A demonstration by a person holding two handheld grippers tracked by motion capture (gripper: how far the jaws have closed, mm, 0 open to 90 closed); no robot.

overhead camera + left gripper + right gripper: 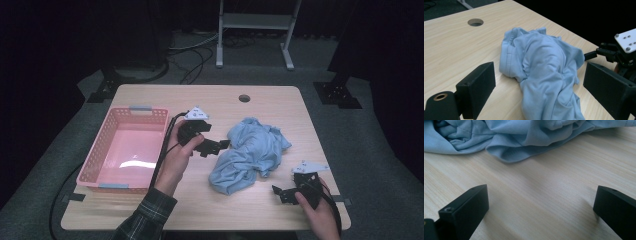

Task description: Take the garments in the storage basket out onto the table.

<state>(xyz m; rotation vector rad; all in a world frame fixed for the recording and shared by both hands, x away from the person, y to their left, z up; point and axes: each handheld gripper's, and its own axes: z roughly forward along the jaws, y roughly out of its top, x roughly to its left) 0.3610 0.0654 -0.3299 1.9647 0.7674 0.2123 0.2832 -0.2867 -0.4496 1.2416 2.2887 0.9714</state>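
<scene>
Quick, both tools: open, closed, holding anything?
Left tool: open, holding nothing, right beside the blue cloth.
Right tool: open, holding nothing, over bare table short of the cloth.

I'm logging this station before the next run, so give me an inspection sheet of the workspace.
Surface: wooden table with a round hole near the far edge.
Job's things: crumpled blue cloth on the table; pink basket at the left, nothing in it.
Clutter: nothing seen.
Grippers: left gripper open, jaws close to the cloth; right gripper open over bare wood.
Cables: black cable runs from the left gripper along the basket.
Surroundings: dark room, white stand, floor cables.
</scene>
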